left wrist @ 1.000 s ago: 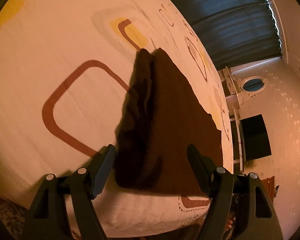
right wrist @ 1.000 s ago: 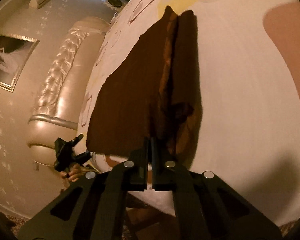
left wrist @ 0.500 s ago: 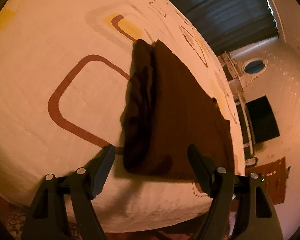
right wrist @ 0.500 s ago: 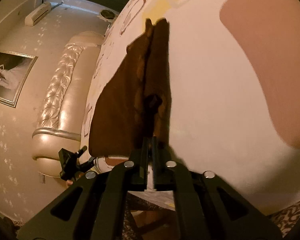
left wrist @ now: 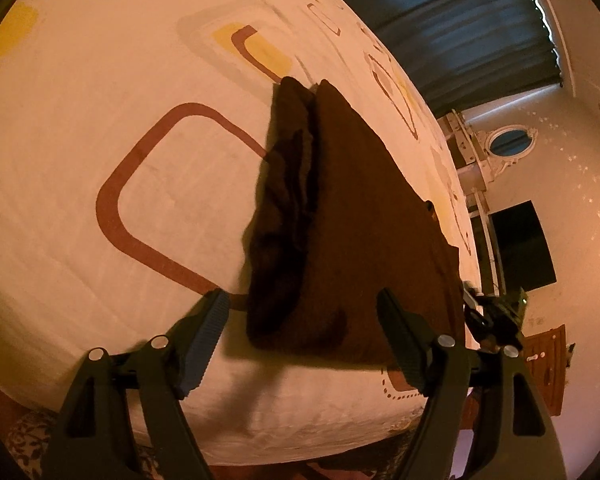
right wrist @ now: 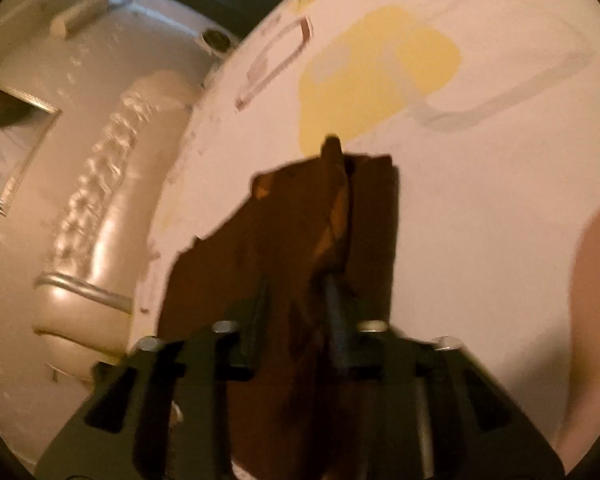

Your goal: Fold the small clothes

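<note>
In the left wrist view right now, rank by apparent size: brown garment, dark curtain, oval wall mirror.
1. Brown garment
2. Dark curtain, though farther off, so true size is unsure
3. Oval wall mirror

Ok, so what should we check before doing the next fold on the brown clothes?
1. Left gripper open and empty: ok, its jaws are wide apart and hold nothing.
2. Brown garment lying on the bed sheet: ok.
3. Folded side flat and tidy: not ok, the left side is bunched and wrinkly.
4. Garment fully on the bed: ok, though its near edge sits close to the bed's edge.
5. Right gripper open: ok, its jaws are apart.
6. Right gripper clear of the cloth: cannot tell, the view is blurred and the cloth fills the gap.
</note>
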A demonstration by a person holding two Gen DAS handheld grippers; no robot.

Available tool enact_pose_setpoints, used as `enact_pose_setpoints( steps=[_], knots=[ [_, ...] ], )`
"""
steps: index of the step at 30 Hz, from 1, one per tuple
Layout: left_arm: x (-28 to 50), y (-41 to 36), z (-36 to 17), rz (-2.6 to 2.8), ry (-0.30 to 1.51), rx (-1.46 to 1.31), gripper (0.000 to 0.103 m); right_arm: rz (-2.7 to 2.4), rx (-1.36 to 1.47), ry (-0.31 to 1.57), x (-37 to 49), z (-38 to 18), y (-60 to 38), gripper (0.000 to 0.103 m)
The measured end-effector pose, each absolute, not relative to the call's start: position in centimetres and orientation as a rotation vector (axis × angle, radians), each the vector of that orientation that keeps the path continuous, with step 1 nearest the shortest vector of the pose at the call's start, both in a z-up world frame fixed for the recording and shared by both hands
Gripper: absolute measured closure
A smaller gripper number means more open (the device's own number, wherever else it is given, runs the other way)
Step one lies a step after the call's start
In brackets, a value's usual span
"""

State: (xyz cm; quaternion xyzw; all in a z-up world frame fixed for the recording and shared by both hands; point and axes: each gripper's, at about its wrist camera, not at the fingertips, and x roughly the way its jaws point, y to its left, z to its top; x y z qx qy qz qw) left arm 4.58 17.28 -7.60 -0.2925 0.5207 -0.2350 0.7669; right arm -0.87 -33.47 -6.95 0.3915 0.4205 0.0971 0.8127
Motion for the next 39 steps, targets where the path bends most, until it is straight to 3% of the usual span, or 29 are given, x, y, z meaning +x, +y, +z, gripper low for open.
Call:
enact_pose_setpoints(
  steps=[8, 10, 12, 13, 18, 22, 23, 24, 25, 31, 34, 37, 39],
  knots=[
    [4.3, 16.6, -7.4, -0.528, 1.114, -0.564, 0.025, 0.117, 0.828, 0.874, -1.2, -8.2, -36.5, 0.099],
    [4.3, 16.6, -7.4, -0.530, 1.113, -0.559, 0.024, 0.117, 0.882, 0.857, -2.7, -8.2, -36.7, 0.092],
    [4.3, 16.6, -7.4, -0.530, 1.113, -0.566, 0.024, 0.110, 0.925, 0.848, -4.8, -8.0, -36.8, 0.060],
    [4.3, 16.6, -7.4, -0.530, 1.114, -0.573, 0.024, 0.115, 0.936, 0.846, -5.6, -7.9, -36.6, 0.053],
    [4.3, 16.6, -7.4, -0.523, 1.115, -0.586, 0.024, 0.232, 1.051, 0.921, -9.4, -8.7, -34.6, 0.040],
    [4.2, 16.6, -7.4, -0.520, 1.112, -0.573, 0.024, 0.306, 1.001, 1.004, -11.0, -9.1, -31.6, 0.040],
    [4.2, 16.6, -7.3, -0.521, 1.112, -0.570, 0.024, 0.304, 0.957, 1.016, -11.1, -8.8, -31.0, 0.056],
    [4.2, 16.6, -7.3, -0.521, 1.111, -0.568, 0.024, 0.294, 0.915, 1.035, -11.1, -8.7, -30.5, 0.095],
    [4.2, 16.6, -7.3, -0.522, 1.110, -0.568, 0.024, 0.311, 0.896, 1.069, -11.1, -9.1, -30.0, 0.097],
    [4.1, 17.0, -7.3, -0.538, 1.106, -0.587, 0.024, 0.379, 1.002, 1.055, -12.8, -10.8, -31.5, 0.094],
    [4.1, 17.7, -6.9, -0.563, 1.101, -0.651, 0.024, 0.395, 0.998, 1.039, -12.7, -9.3, -32.5, 0.086],
    [4.4, 18.2, -6.2, -0.547, 1.060, -0.641, 0.024, 0.379, 0.959, 0.976, -11.7, -7.0, -33.6, 0.066],
    [5.0, 18.6, -6.0, -0.534, 1.050, -0.648, 0.024, 0.354, 0.961, 0.933, -10.9, -6.1, -34.3, 0.063]
  ],
)
